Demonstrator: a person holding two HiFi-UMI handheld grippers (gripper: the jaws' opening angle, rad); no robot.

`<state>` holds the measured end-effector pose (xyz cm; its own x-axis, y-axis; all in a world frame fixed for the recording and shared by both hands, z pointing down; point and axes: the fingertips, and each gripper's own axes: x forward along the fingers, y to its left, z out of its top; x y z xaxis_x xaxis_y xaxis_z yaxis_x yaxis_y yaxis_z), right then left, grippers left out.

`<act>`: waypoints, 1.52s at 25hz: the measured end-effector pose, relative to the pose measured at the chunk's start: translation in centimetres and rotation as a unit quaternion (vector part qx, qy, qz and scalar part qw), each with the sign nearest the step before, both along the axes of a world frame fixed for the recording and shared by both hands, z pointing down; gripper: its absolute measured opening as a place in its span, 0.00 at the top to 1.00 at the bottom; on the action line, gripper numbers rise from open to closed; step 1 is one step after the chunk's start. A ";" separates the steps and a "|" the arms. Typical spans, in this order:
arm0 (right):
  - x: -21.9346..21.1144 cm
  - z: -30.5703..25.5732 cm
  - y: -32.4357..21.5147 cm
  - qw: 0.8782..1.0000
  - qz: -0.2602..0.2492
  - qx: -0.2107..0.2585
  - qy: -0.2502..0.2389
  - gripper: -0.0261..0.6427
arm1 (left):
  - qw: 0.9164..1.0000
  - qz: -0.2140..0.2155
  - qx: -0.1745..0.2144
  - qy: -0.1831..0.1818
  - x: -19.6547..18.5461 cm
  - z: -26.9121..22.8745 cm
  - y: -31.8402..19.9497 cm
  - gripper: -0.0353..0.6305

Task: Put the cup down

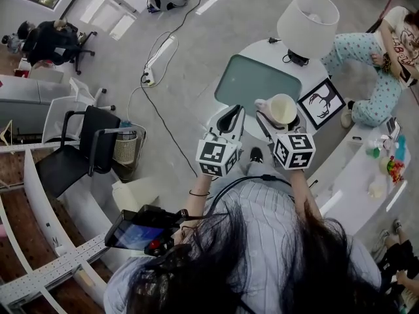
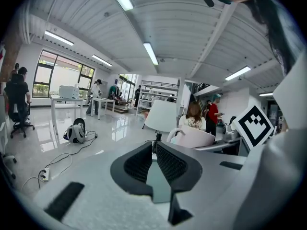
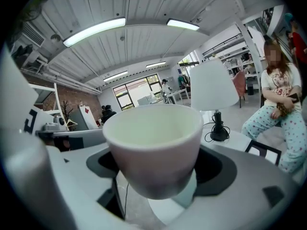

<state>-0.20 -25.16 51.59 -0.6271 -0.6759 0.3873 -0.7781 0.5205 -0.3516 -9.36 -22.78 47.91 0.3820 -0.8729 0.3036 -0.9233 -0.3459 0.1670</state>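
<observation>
A cream cup (image 1: 281, 108) with a handle on its left is held upright in the air, my right gripper (image 1: 280, 124) shut on it. In the right gripper view the cup (image 3: 154, 147) fills the middle between the dark pads (image 3: 216, 169), and it looks empty. My left gripper (image 1: 230, 118) hangs just left of it, jaws almost together with nothing between them; its ribbed pads (image 2: 168, 163) show only a thin slit. The cup (image 2: 194, 136) also shows to the right in the left gripper view. Both are above the near edge of a round white table (image 1: 258, 52) with a grey-green top.
On the table stand a white lamp (image 1: 308, 25) and a framed deer picture (image 1: 321, 101). A person in patterned pyjamas (image 1: 373, 64) sits at the right. A curved white counter (image 1: 357, 175) with small items lies right, a black chair (image 1: 78, 149) and cables (image 1: 154, 64) left.
</observation>
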 end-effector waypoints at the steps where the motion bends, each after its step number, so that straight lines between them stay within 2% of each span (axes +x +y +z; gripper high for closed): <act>1: 0.0 0.1 0.0 1.000 0.000 0.000 0.001 0.34 | 1.000 0.000 -0.001 0.000 0.0 0.0 0.0 0.89; 9: 0.4 0.7 -0.6 1.000 0.014 -0.007 0.010 0.34 | 1.000 0.018 -0.009 0.004 0.6 0.5 -1.1 0.89; 16: 1.3 2.5 -2.6 0.998 0.056 -0.019 0.023 0.34 | 0.999 0.049 -0.016 -0.005 0.4 1.4 -3.5 0.89; 26: 1.2 5.8 -5.9 0.994 0.094 -0.043 0.031 0.34 | 0.995 0.096 -0.037 -0.011 0.6 3.6 -7.9 0.89; 38: 0.2 11.2 -10.6 0.989 0.108 -0.076 0.063 0.34 | 0.987 0.145 -0.065 -0.027 0.7 6.1 -10.8 0.89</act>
<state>0.02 -35.73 62.82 -0.4147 -0.7168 0.5606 -0.9080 0.2854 -0.3068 -8.65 -33.55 54.02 0.5893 -0.6819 0.4333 -0.7980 -0.5750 0.1804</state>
